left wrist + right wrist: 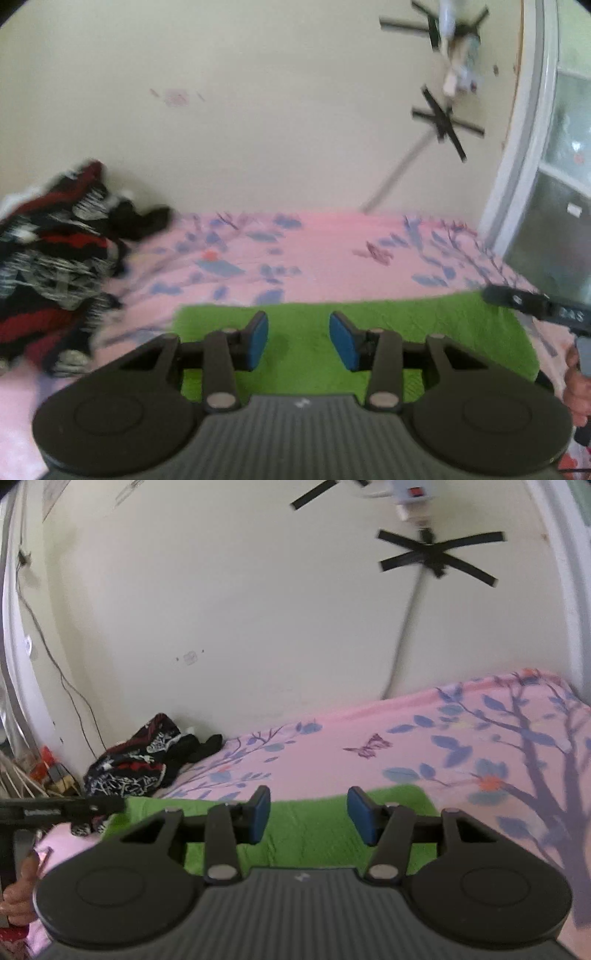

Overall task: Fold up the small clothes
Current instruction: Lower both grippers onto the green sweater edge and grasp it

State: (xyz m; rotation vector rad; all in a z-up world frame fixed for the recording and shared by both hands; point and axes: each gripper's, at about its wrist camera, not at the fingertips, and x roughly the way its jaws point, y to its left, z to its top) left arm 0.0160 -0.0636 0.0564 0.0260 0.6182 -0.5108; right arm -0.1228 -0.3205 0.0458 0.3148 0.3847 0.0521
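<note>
On the pink bedsheet [332,738] printed with blue leaves, branches and a purple butterfly, I see one bright green cloth [369,325] lying flat just ahead of both my tools. Its surface looks lightly crinkled, its far edge runs nearly straight, and its corners read as roughly square, so it sits as a neat rectangle. My left gripper [298,339] hangs over the cloth with its two blue pads apart and nothing between them. My right gripper [306,818] stands the same way above the cloth's right part, pads separated, gripping nothing. Neither pair of pads presses on the fabric as far as I can tell.

One pile of dark clothes [140,764], black with red and white patterning, is heaped against the cream wall [221,609] at the far left of the bed, well apart from the green cloth. Two crosses of black tape [439,557] hold a cable to the wall. Each wrist view catches the other tool at its edge, with a hand [22,890] around the handle.
</note>
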